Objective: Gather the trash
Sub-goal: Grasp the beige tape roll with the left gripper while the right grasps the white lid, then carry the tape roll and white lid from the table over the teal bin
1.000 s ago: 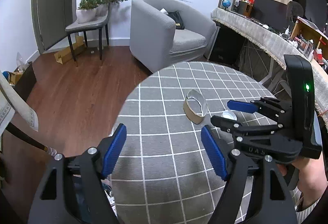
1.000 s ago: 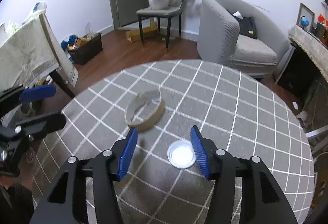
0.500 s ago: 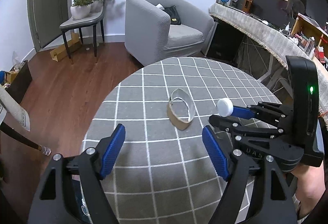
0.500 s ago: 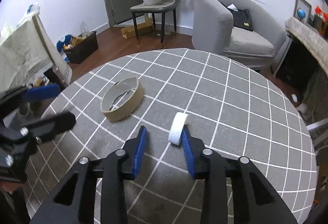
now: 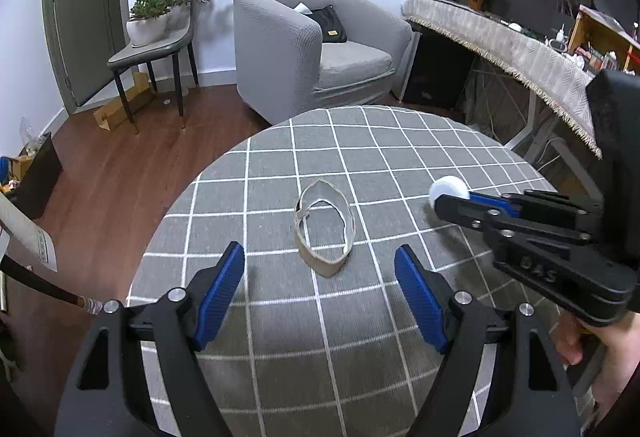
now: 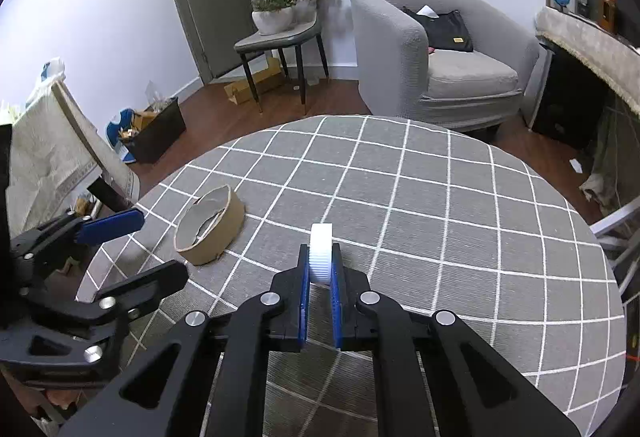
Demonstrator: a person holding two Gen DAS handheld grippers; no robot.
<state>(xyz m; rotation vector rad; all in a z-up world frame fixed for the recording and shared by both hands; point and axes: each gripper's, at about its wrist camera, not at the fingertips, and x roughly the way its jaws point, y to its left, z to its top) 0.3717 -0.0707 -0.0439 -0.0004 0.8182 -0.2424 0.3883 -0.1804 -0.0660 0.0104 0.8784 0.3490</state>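
Observation:
My right gripper (image 6: 320, 269) is shut on a white ribbed cap (image 6: 321, 252), held on edge above the round grey checked table (image 6: 440, 221). The cap also shows in the left wrist view (image 5: 448, 189) at the tips of the right gripper (image 5: 450, 201). A brown cardboard tape ring (image 5: 325, 231) lies on the table just ahead of my left gripper (image 5: 320, 285), which is open and empty. The ring shows in the right wrist view (image 6: 210, 225) to the left of the cap, with the left gripper (image 6: 124, 249) beside it.
A grey armchair (image 5: 316, 49) stands beyond the table, with a chair holding potted plants (image 5: 160, 21) left of it. A cloth-covered desk (image 5: 520, 49) runs along the right. A dark box of clutter (image 6: 154, 131) sits on the wooden floor.
My right gripper closed on the white cap, turned it on edge and lifted it off the table. My left gripper moved in line with the tape ring and stayed open.

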